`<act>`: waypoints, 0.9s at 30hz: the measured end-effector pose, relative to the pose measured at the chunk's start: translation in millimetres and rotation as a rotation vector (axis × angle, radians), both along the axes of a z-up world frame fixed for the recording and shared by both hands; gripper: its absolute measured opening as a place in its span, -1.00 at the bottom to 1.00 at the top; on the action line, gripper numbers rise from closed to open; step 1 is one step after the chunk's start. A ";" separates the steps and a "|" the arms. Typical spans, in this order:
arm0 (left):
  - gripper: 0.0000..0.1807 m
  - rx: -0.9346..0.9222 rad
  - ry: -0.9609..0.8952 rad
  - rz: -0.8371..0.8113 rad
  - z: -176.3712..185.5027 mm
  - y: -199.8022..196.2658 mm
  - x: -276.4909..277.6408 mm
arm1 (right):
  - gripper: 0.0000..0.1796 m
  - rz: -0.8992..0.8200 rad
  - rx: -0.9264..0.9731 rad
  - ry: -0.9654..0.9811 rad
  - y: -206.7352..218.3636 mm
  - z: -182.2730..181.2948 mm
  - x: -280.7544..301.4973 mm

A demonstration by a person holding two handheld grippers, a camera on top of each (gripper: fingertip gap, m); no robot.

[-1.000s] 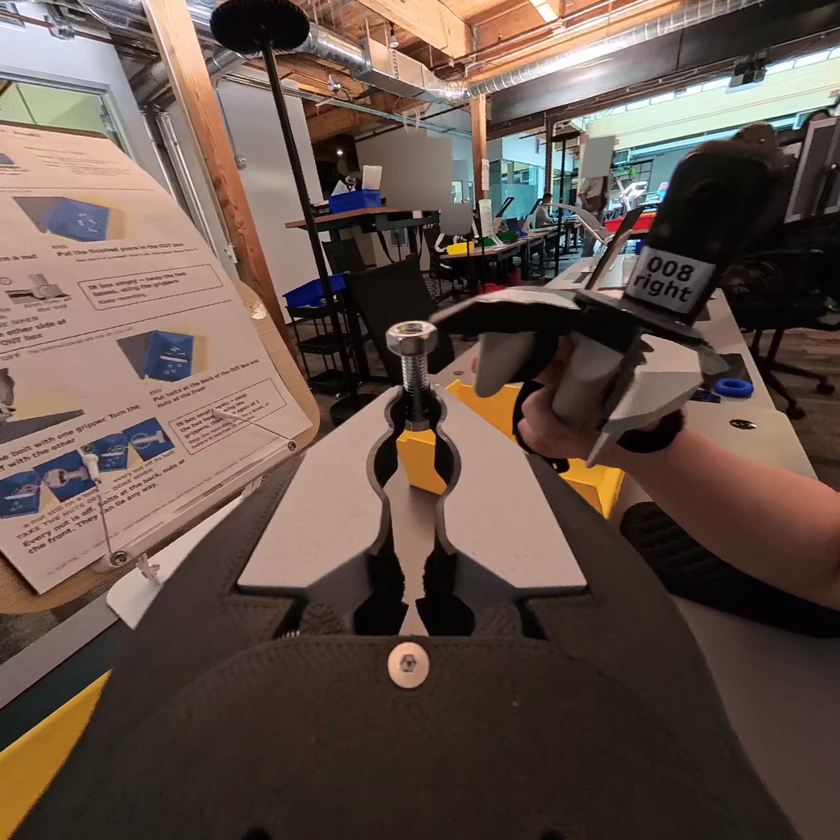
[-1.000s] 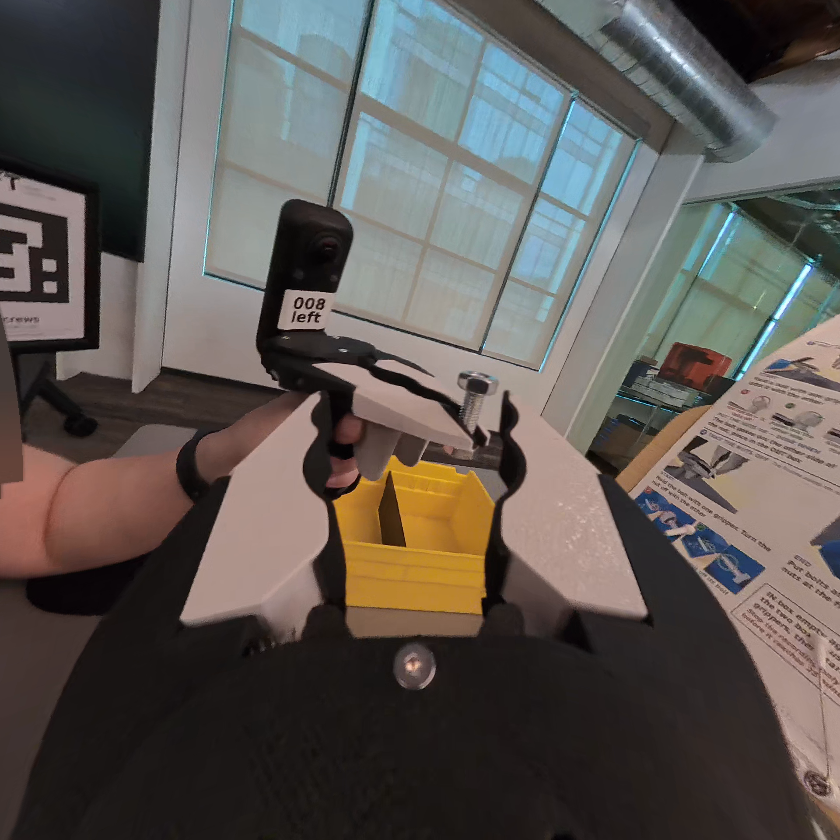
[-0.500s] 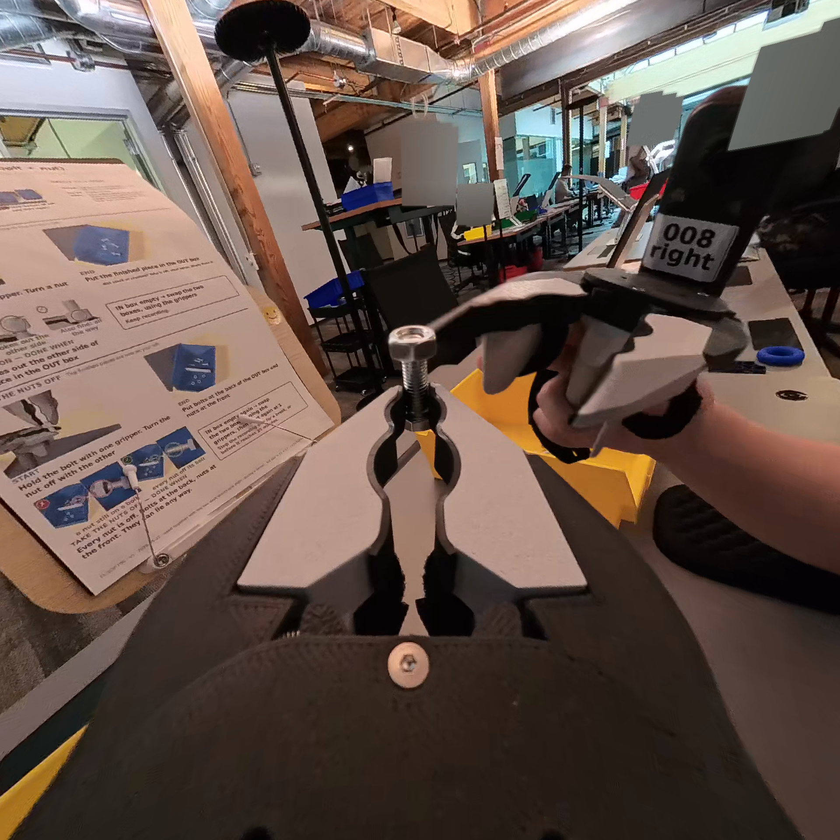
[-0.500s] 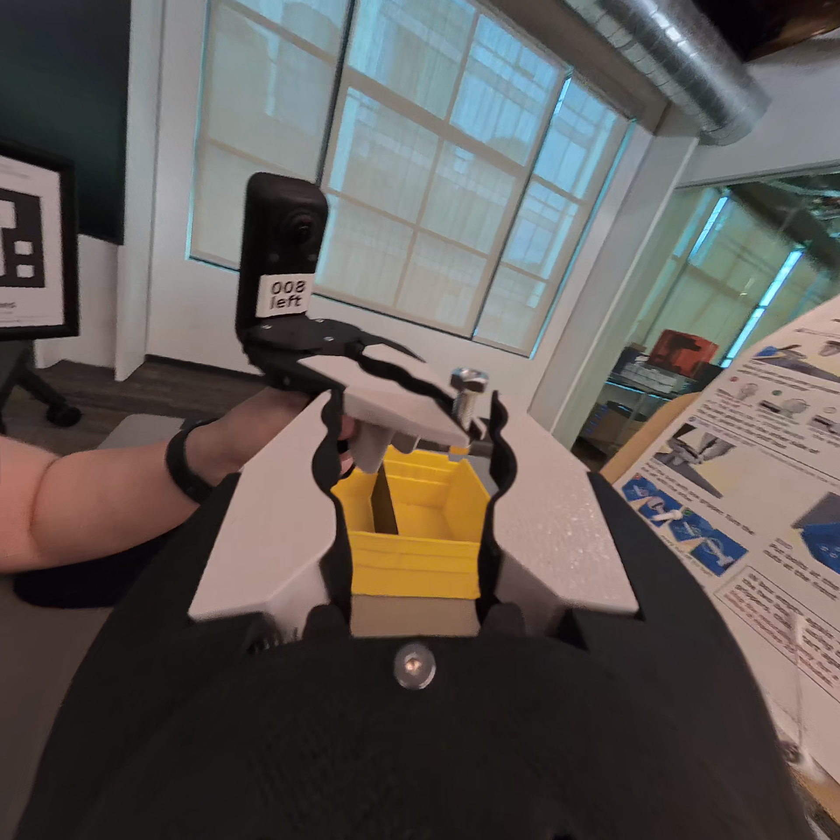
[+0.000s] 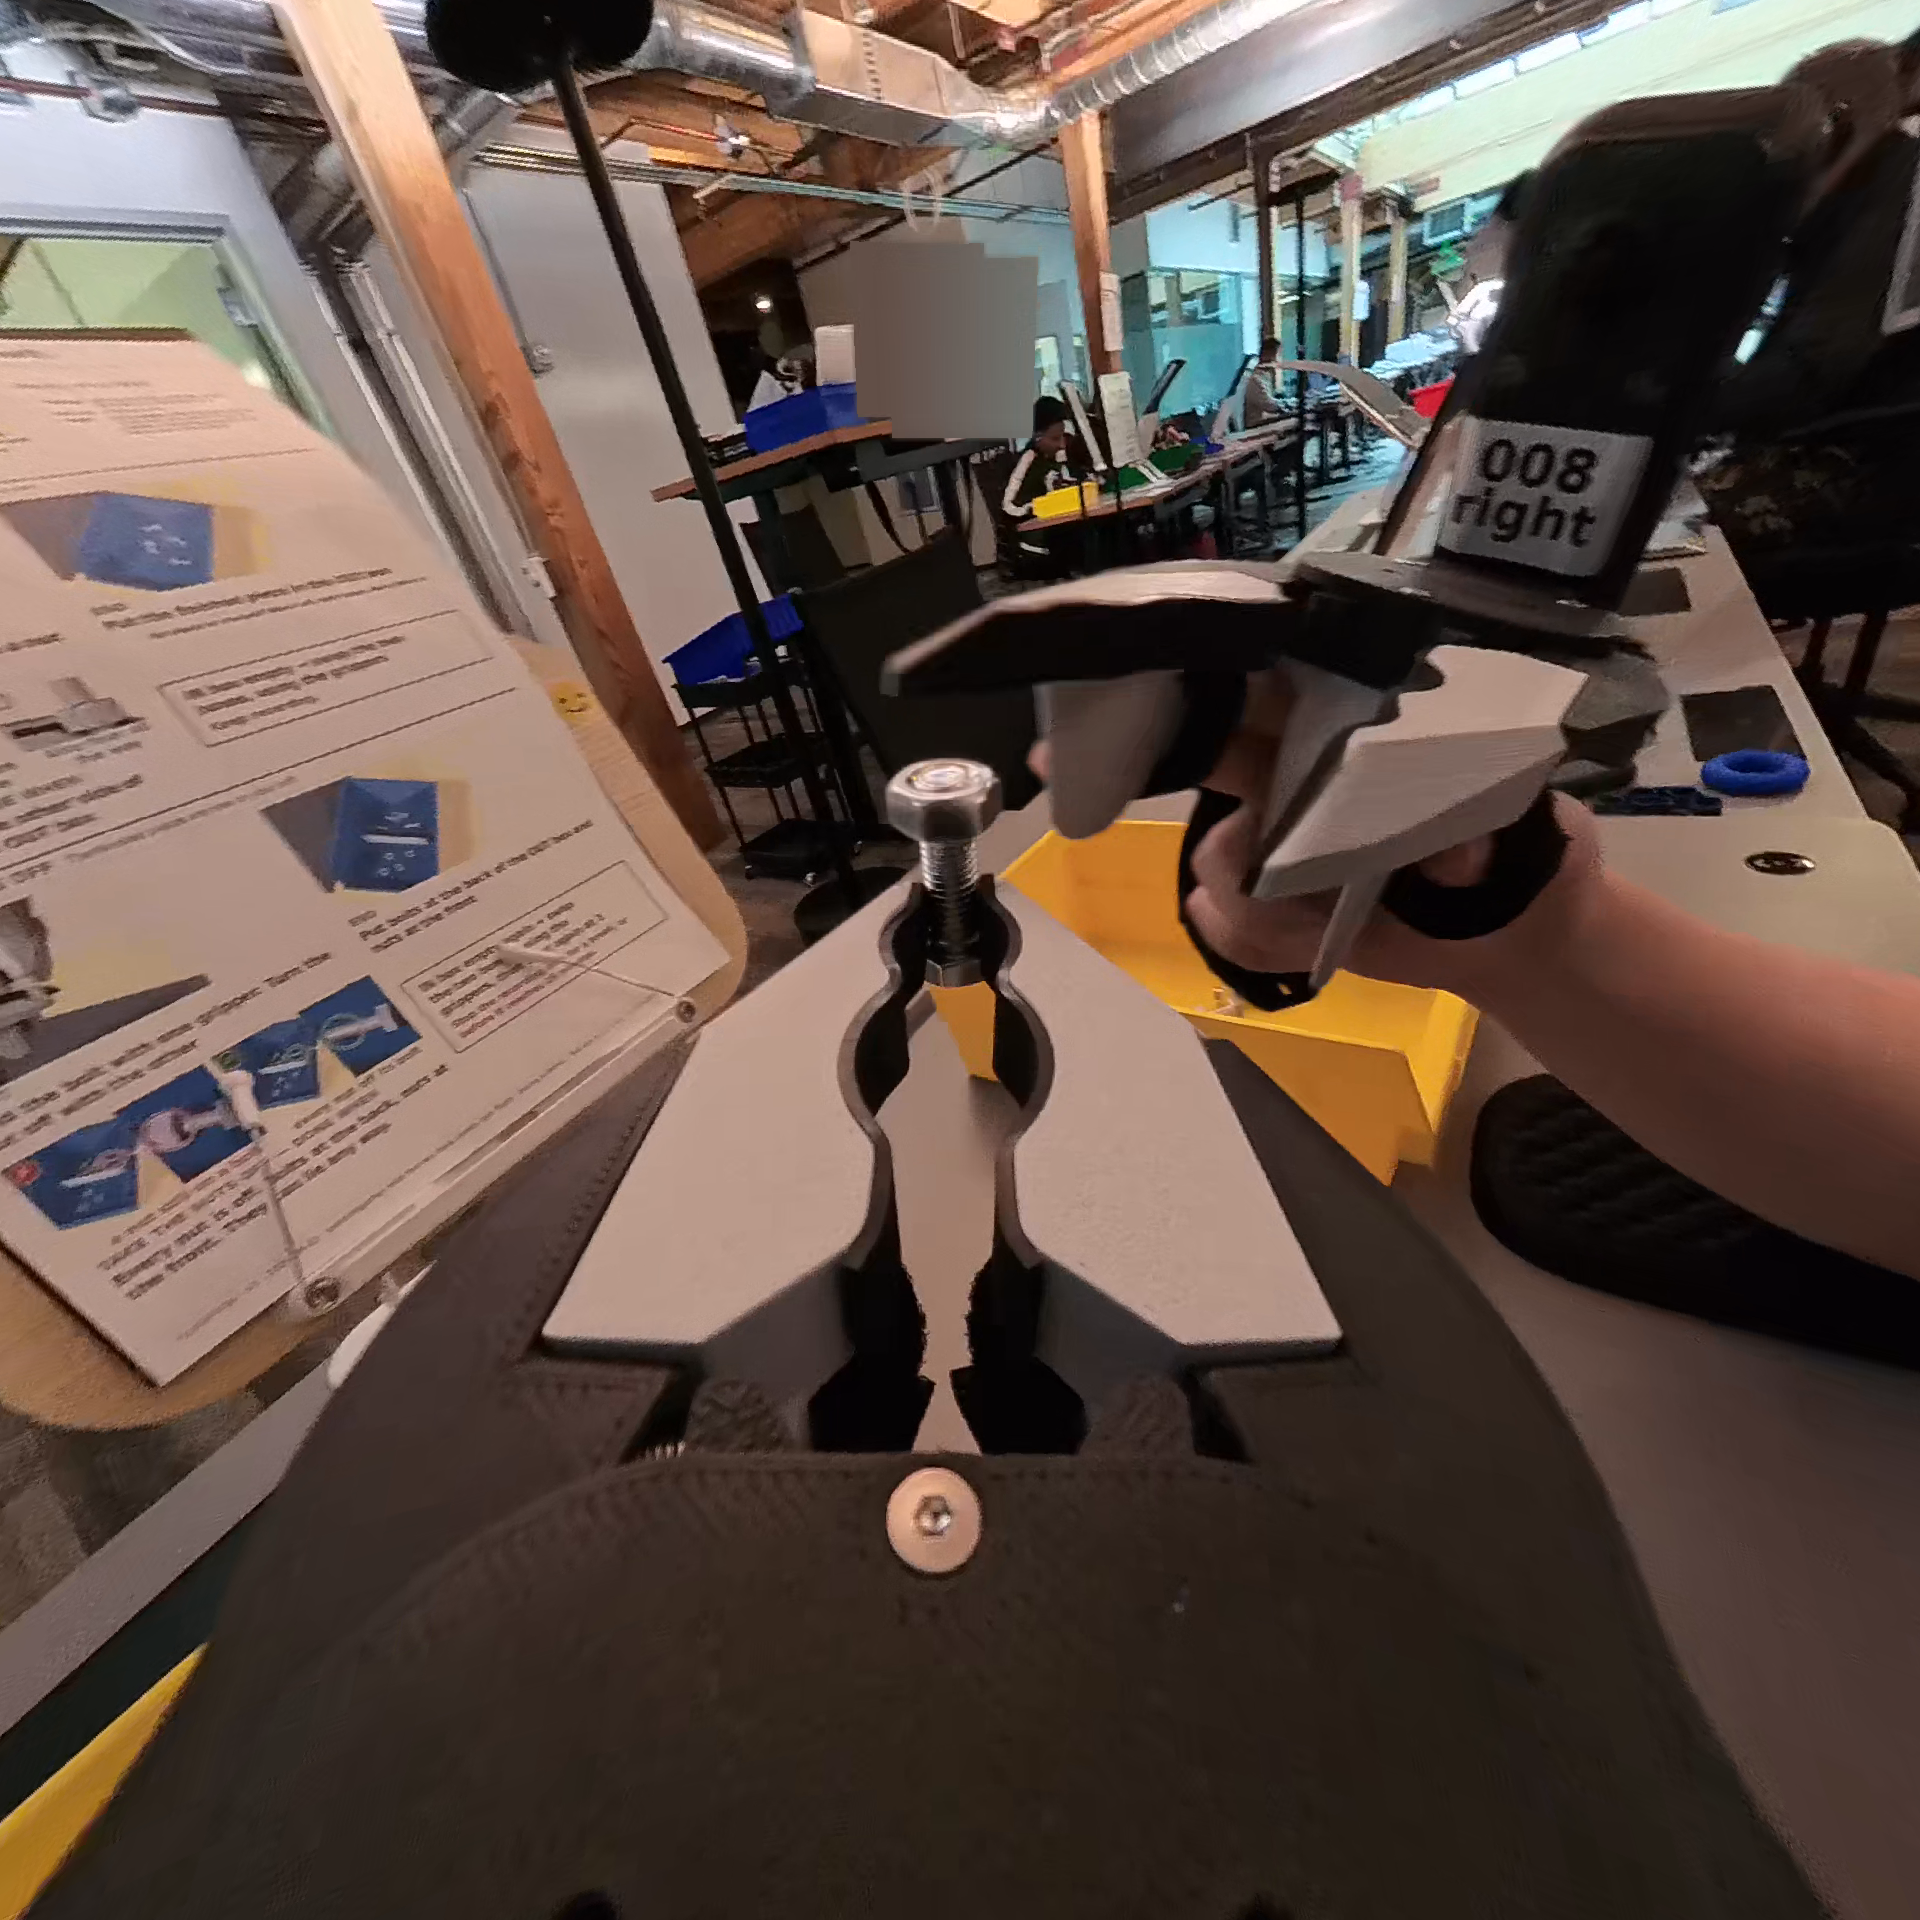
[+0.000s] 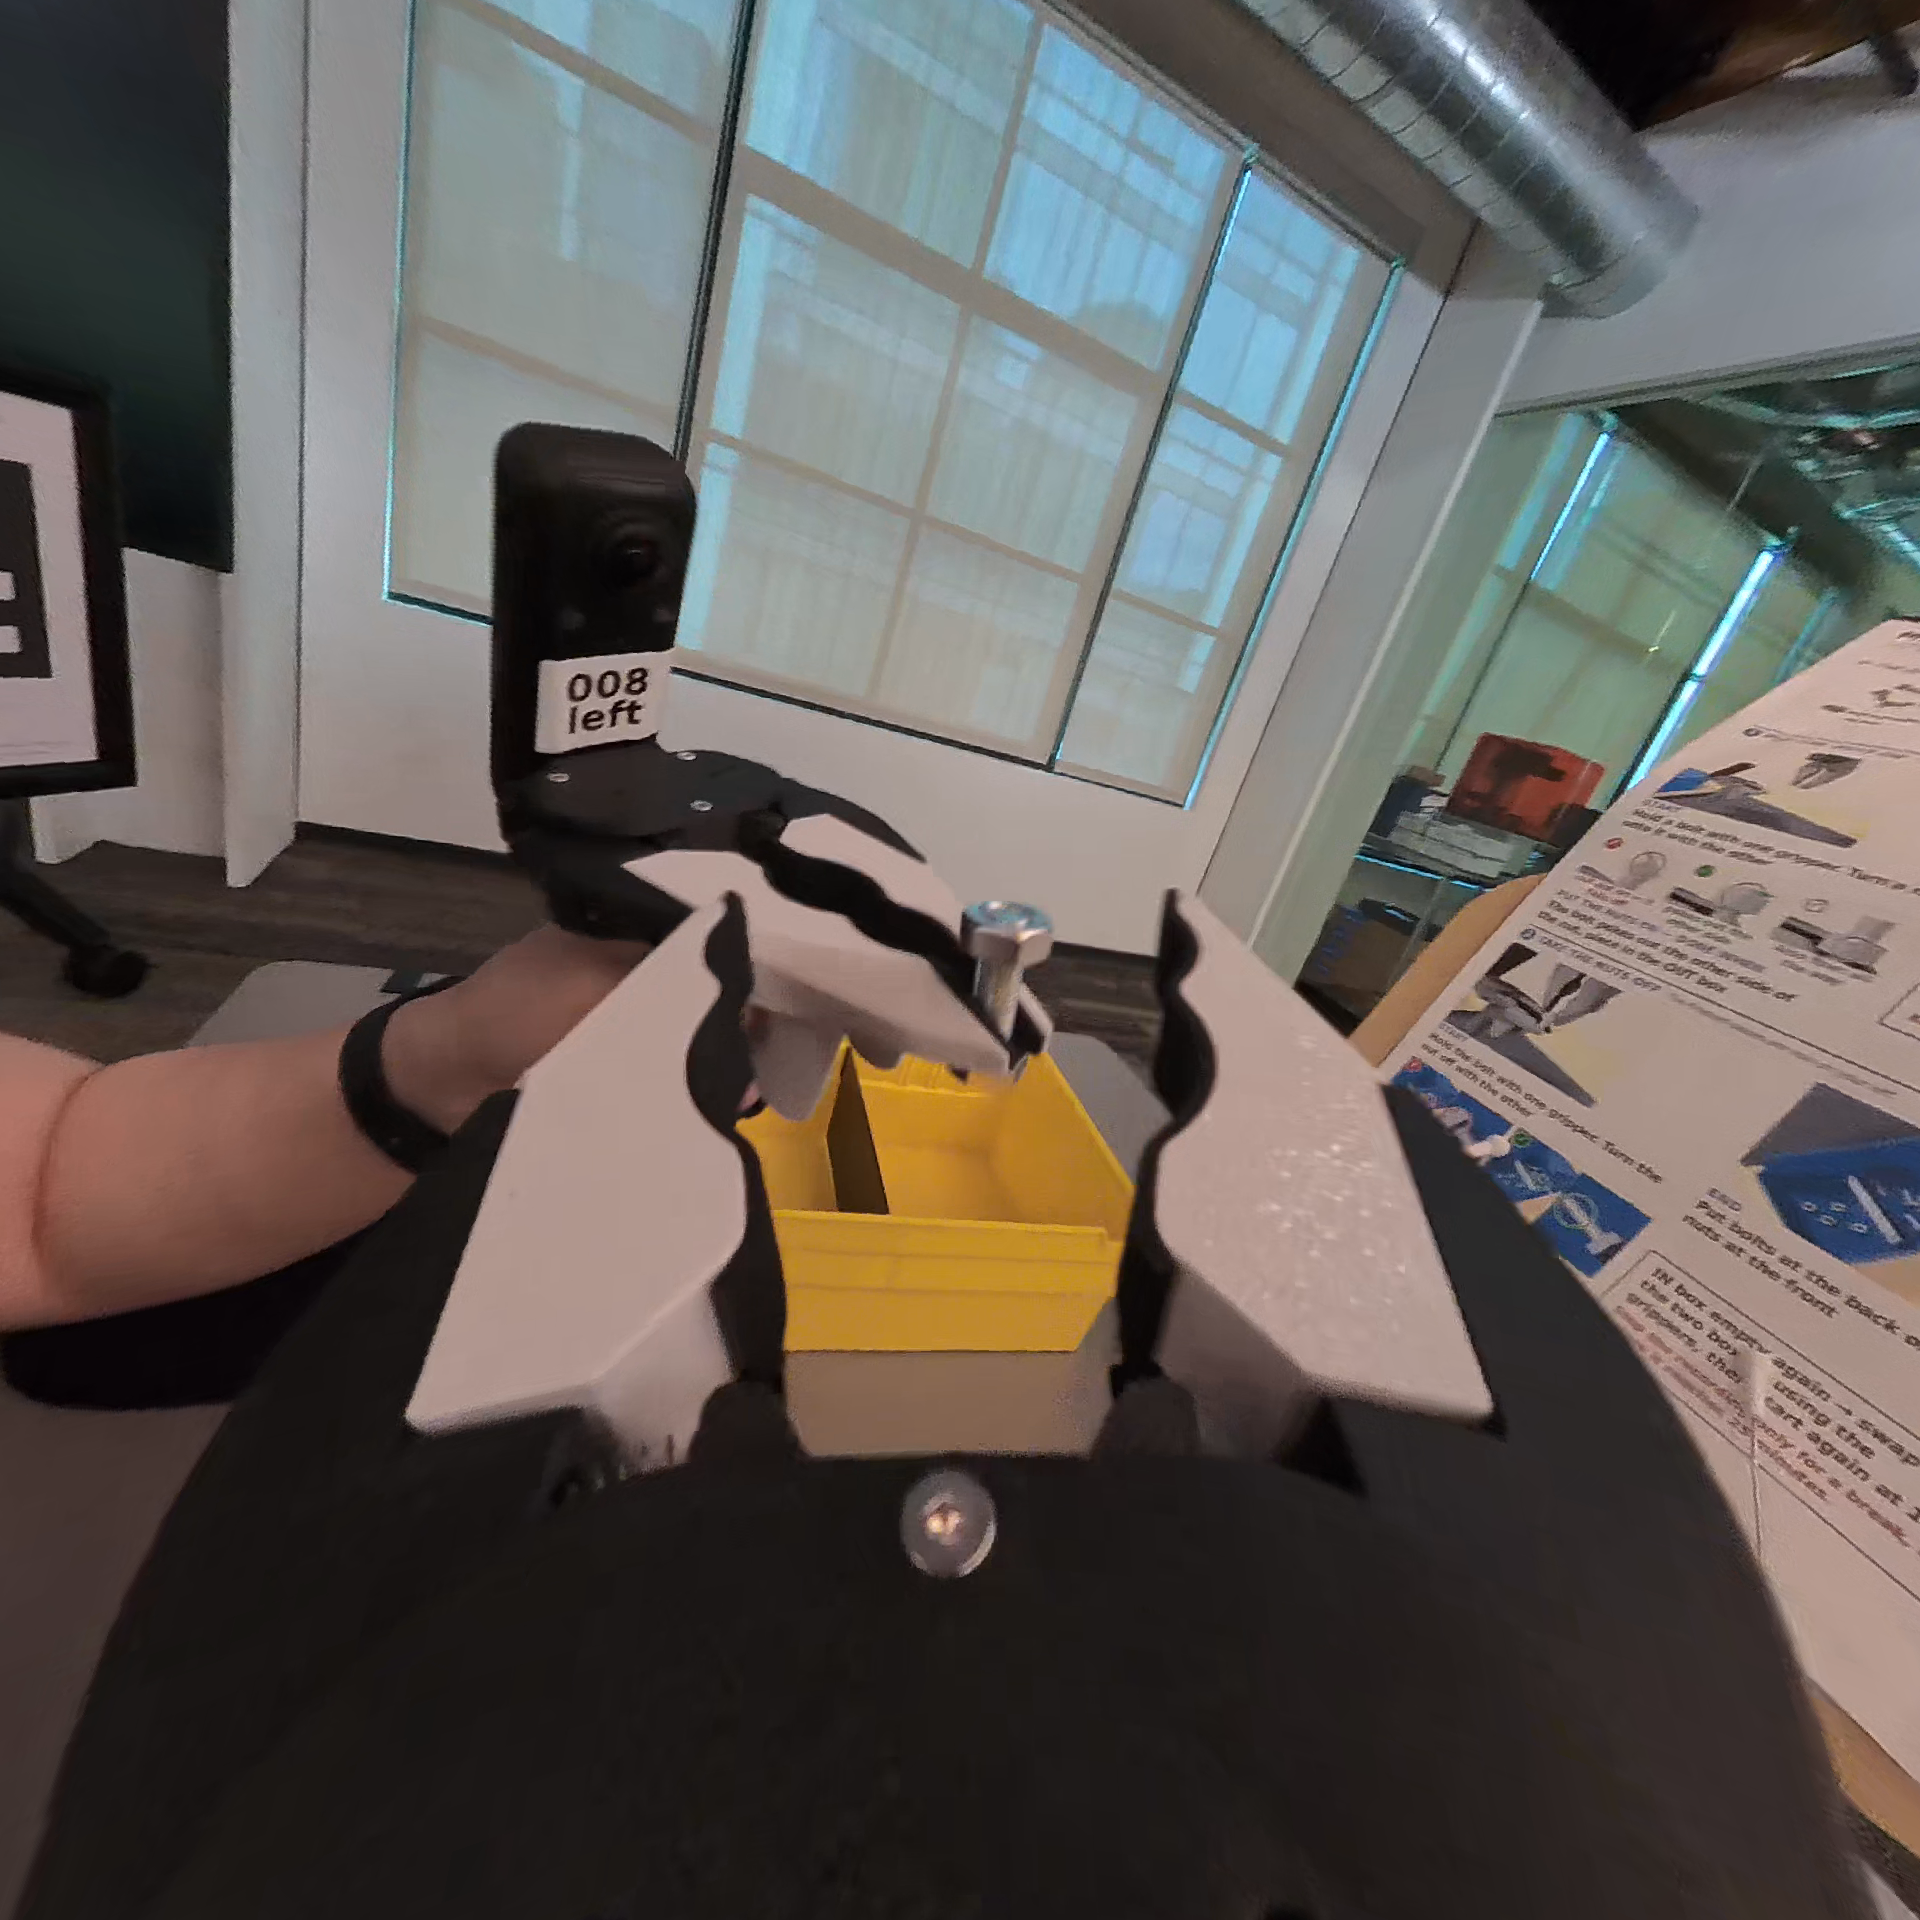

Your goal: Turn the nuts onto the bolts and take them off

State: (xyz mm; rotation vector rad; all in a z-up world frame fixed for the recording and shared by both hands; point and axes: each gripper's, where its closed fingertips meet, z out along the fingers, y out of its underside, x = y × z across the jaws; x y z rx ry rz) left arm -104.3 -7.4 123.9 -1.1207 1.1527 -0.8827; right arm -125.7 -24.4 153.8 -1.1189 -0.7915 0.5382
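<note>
Grey tabletop (image 5: 1714, 1558), yellow bin (image 6: 940, 1247), paned window (image 6: 883, 416), instruction board (image 5: 260, 831)

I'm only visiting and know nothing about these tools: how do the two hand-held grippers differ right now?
The left gripper has its jaws shut on an upright bolt, head uppermost; the right gripper has its jaws spread wide and holds nothing. The left gripper is lifted above the yellow bin; the right gripper points at that bin from nearer. Both have pale grey jaws on black bodies, each held in one hand.
</note>
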 end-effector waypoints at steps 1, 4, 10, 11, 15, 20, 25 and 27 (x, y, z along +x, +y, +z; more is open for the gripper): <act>-0.92 0.011 0.009 -0.024 -2.0 -5.5 3.9 | -0.06 0.004 0.003 -0.003 0.5 -1.4 -3.0; -0.92 0.033 0.029 -0.050 -6.6 -13.6 10.6 | -0.04 0.057 -0.021 -0.053 -2.4 -12.2 -17.7; -0.92 -0.039 -0.037 0.051 4.8 13.9 -9.0 | -0.47 0.094 -0.016 -0.127 -16.4 -11.1 -9.4; -0.92 -0.054 -0.061 0.033 8.5 13.9 -11.7 | -0.42 0.089 -0.017 -0.087 -15.7 -5.3 -5.0; -0.92 -0.060 -0.064 -0.043 9.2 0.7 -6.7 | -0.14 0.053 -0.016 -0.031 -5.9 -2.3 -2.4; -0.92 -0.038 -0.021 -0.116 1.0 -17.1 6.0 | -0.11 0.130 -0.047 -0.077 -10.3 -16.4 -22.6; -0.92 -0.111 -0.090 0.034 11.1 19.8 -16.7 | -0.52 0.199 -0.015 -0.134 -32.5 -11.2 -18.2; -0.92 -0.134 -0.105 0.009 14.9 20.2 -21.1 | -0.43 0.174 -0.020 -0.085 -29.9 -2.8 -12.8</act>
